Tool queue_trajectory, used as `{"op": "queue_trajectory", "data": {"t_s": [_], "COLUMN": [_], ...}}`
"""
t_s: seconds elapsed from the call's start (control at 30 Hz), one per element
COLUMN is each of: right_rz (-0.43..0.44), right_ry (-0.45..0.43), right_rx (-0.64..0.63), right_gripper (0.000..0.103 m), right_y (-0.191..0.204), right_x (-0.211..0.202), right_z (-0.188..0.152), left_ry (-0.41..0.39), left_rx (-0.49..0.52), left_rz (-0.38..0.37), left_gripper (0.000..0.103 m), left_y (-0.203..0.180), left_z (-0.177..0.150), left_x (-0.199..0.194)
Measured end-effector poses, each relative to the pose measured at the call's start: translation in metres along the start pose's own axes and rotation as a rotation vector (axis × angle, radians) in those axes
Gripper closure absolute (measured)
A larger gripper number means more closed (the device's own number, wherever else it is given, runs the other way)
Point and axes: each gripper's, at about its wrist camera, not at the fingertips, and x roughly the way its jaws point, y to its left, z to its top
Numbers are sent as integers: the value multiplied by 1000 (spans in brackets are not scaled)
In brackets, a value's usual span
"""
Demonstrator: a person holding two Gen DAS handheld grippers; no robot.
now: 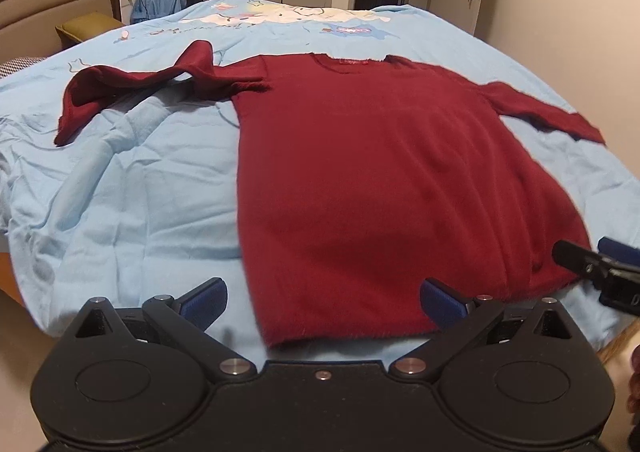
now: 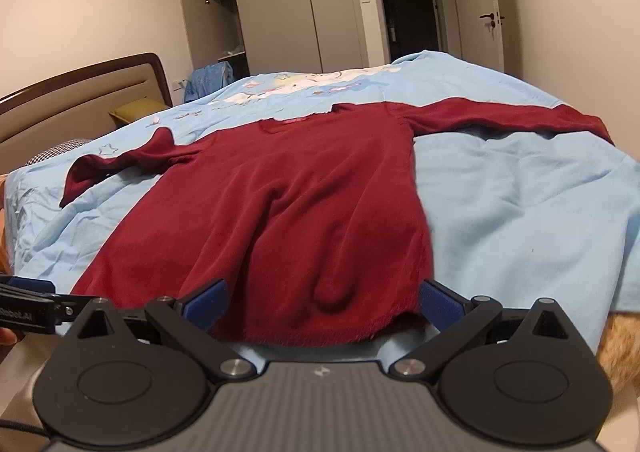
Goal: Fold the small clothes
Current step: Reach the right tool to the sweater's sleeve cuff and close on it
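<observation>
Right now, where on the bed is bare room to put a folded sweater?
Bare sheet lies right of the sweater, below its straight sleeve. Left side is free too, but rumpled, with the bunched sleeve crowding it.

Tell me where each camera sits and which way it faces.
Left wrist: on the left gripper, low at the bed's near edge, facing the sweater's hem; its open fingers show, and the right gripper at the right edge.
Right wrist: on the right gripper, same edge, further right; its open fingers show, and the left gripper at the left edge.
Shared: sweater, blue bedspread, headboard, wardrobe.
</observation>
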Motion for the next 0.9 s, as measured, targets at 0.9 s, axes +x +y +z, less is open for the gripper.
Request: {"op": "queue_trajectory", "data": {"t_s": [0.9], "right_rz": [-266], "right_ry": [-81], "right_rx": [136], "right_gripper": [0], "right_y": [-128], "right_x": [63], "right_z": [92], "left_ry": [-56], "left_rx": [51], "left_rz": [18], "left_gripper": [1], "left_y": [-72], "left_z": [156], "left_x": [134]}}
